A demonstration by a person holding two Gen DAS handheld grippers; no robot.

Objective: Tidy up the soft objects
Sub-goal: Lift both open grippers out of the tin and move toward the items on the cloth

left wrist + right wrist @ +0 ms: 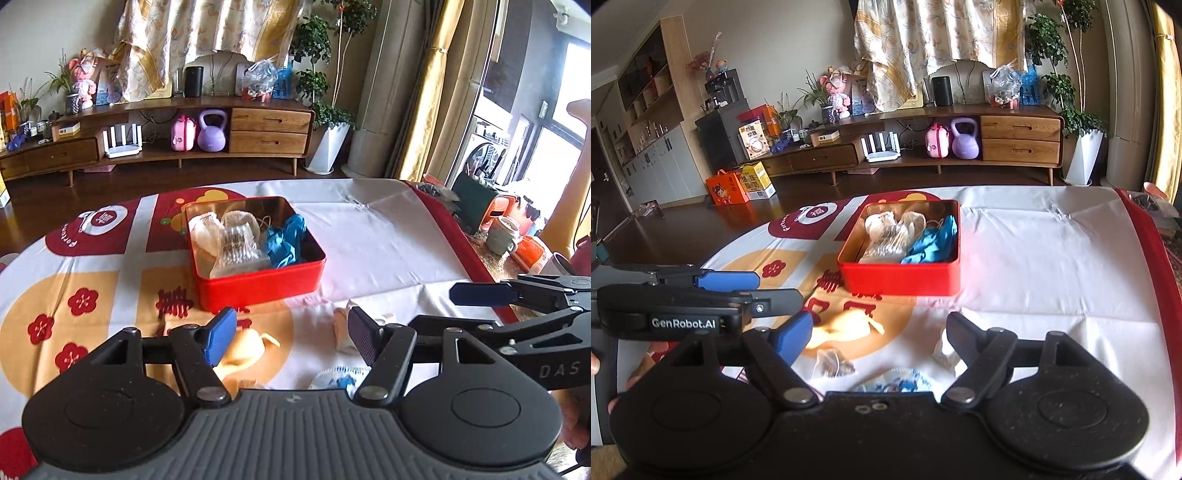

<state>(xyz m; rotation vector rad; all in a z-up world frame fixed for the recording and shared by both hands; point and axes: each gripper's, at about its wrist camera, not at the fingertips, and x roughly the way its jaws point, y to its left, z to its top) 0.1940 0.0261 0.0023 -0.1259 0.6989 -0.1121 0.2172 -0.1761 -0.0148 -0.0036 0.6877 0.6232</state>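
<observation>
The tabletop point(388, 236), under a printed red, white and tan cloth, fills the lower half of both views. At about twelve o'clock from both grippers sits the red tin point(258, 284), its lid off. It already holds several soft things: pale, whitish fabric pieces point(221, 236) toward nine o'clock inside it and a crumpled blue glove point(286, 240) toward three o'clock.

Some soft things still lie loose on the cloth, on the near side of the tin. A yellow cloth piece point(846, 325) lies at about eleven o'clock from the right hand-held gripper point(881, 334). A white cloth piece point(943, 350) lies beside that gripper's dark finger at about one o'clock. A blue-and-white patterned item point(897, 380) lies at six o'clock, half hidden by the gripper body, and a small clear packet point(831, 363) lies just beside it.

The left hand-held gripper point(291, 332) has its jaws spread wide and carries nothing. The right hand-held gripper is likewise wide open and empty. The two hover side by side above the loose items.

The sorting looks partly done, and the step in hand appears to be choosing the next piece. The next move likely calls for lowering one gripper over a loose piece, closing on a fold, and carrying it toward twelve o'clock into the tin's free space.
</observation>
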